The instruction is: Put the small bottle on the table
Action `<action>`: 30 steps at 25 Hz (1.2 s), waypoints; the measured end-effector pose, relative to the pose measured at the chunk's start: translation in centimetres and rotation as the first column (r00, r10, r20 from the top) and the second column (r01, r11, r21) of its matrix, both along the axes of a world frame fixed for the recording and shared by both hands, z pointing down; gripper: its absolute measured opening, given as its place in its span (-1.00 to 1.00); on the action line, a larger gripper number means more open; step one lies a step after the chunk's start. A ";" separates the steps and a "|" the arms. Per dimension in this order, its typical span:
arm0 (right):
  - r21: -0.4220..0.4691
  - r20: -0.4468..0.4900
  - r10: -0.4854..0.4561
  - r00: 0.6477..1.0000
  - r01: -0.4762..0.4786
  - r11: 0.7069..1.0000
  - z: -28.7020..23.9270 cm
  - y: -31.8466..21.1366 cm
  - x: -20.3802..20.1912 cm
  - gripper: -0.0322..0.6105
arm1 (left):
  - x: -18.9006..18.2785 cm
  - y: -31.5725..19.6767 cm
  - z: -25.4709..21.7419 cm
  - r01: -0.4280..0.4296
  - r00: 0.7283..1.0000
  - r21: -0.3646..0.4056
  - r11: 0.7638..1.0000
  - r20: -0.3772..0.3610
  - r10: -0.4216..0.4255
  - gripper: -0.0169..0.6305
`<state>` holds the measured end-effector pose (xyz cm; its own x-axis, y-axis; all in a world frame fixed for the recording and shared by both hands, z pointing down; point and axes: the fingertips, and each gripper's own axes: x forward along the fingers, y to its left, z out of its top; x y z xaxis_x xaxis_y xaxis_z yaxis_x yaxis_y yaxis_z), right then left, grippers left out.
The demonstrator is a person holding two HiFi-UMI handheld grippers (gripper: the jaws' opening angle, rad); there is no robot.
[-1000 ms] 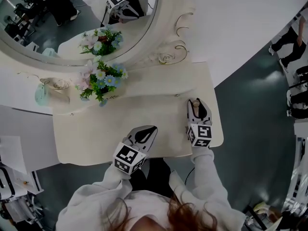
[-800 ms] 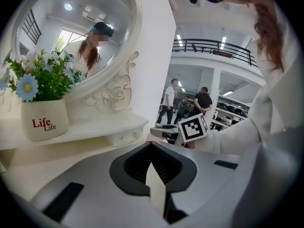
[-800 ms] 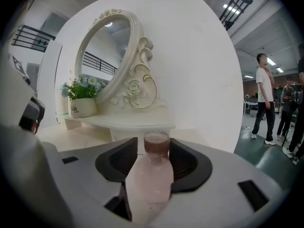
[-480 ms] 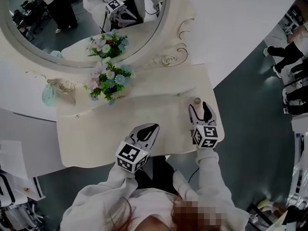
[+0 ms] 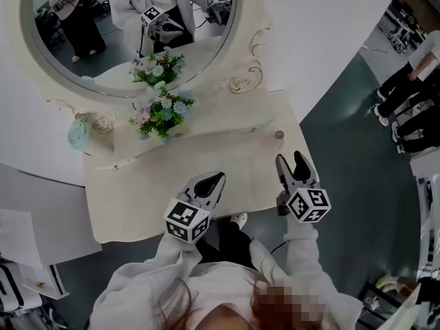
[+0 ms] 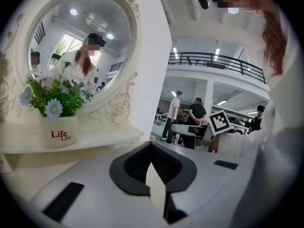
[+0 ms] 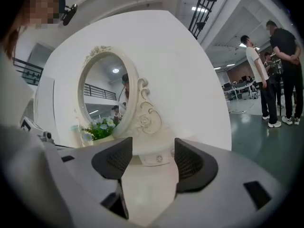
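The small bottle (image 5: pixel 278 137) stands upright near the right end of the cream dressing table (image 5: pixel 158 177). My right gripper (image 5: pixel 293 158) hangs just in front of it, over the table's front right corner, clear of the bottle. Its jaws have just been opening and stand wide with nothing between them, as the right gripper view (image 7: pixel 152 151) also shows. My left gripper (image 5: pixel 212 181) hovers over the table's front edge near the middle. In the left gripper view the left gripper (image 6: pixel 152 148) has its pads pressed together, empty.
A white pot of blue and pink flowers (image 5: pixel 162 108) (image 6: pixel 58 134) sits on the raised shelf below the oval mirror (image 5: pixel 130 33). A pale teal object (image 5: pixel 79 135) lies at the shelf's left end. Several people stand on the floor at the right (image 5: pixel 405 95).
My right gripper has opened off the small bottle and drawn back toward the table's front edge. The bottle stays standing on the table. The left gripper has hardly shifted.
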<state>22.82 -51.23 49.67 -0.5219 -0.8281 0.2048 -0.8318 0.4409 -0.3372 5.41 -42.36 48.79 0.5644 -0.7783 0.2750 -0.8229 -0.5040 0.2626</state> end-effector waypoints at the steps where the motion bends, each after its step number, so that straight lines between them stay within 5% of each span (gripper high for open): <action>1: 0.005 0.009 0.001 1.000 -0.001 1.000 -0.7 0.7 -0.2 -0.06 | -0.1 0.3 -0.3 -0.002 1.000 0.004 1.000 -0.012 0.003 -0.90; 8: 0.010 0.016 -0.010 1.000 0.010 1.000 -4.3 5.9 -1.9 -0.06 | -0.8 2.4 -3.0 -0.035 0.999 0.069 0.997 -0.039 0.038 -0.90; 13: 0.038 -0.047 0.096 0.994 -0.095 0.995 -5.8 9.3 -1.4 -0.07 | -1.4 4.2 -4.0 -0.057 0.998 0.103 0.993 -0.033 0.060 -0.90; 20: 0.074 -0.140 0.167 0.976 -0.158 0.985 -6.2 14.2 -1.8 -0.69 | -2.4 6.4 -4.0 -0.068 0.997 0.134 0.989 -0.023 0.072 -0.90; 30: 0.060 -0.167 0.162 0.972 -0.154 0.986 -4.8 19.5 -4.1 -0.78 | -3.2 10.7 -4.1 -0.092 0.996 0.138 0.986 -0.004 0.094 -0.90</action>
<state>18.76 -31.74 44.89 -0.3442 -0.9080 0.2390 -0.9358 0.3110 -0.1660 2.19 -31.67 44.74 0.6384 -0.7523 0.1628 -0.7683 -0.6102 0.1933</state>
